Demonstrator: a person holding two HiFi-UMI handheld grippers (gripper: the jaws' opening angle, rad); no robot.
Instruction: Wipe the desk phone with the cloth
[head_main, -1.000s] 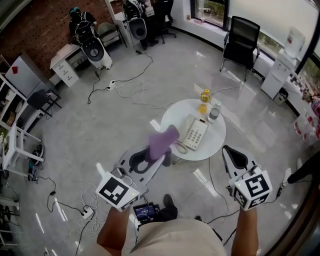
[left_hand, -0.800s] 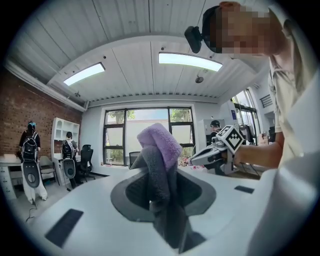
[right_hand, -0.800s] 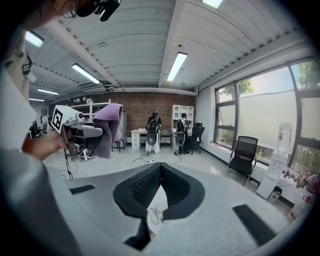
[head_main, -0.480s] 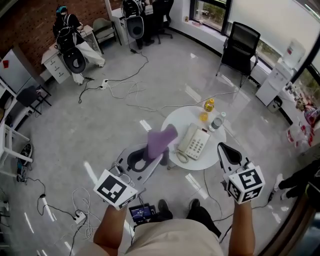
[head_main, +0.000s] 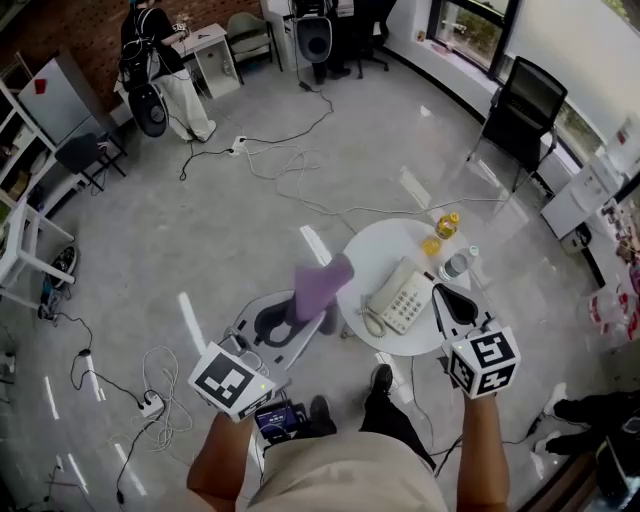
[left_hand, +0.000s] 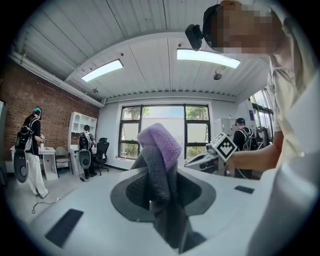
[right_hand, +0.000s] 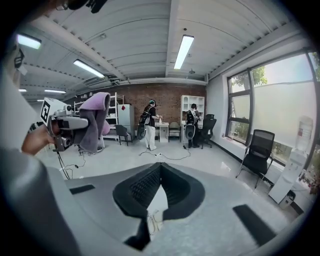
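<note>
L claw (head_main: 303, 312): clamped on purple cloth (head_main: 322, 285); cloth bunches up past the tips, top flops over.
Cloth pos: head view, over table (head_main: 372, 250) rim at its 9 o'clock; apart from phone.
Phone (head_main: 405, 300): white, lies mid-table, a bit toward 6 o'clock; cord (head_main: 372, 322) curls at its 8 o'clock.
R claw (head_main: 447, 296): tips shut, nothing gripped; at table's 4 o'clock edge, just beside phone at its 3 o'clock.
Extras: yellow bottle (head_main: 447, 224) and clear bottle (head_main: 458, 265) at table's 1 o'clock.
</note>
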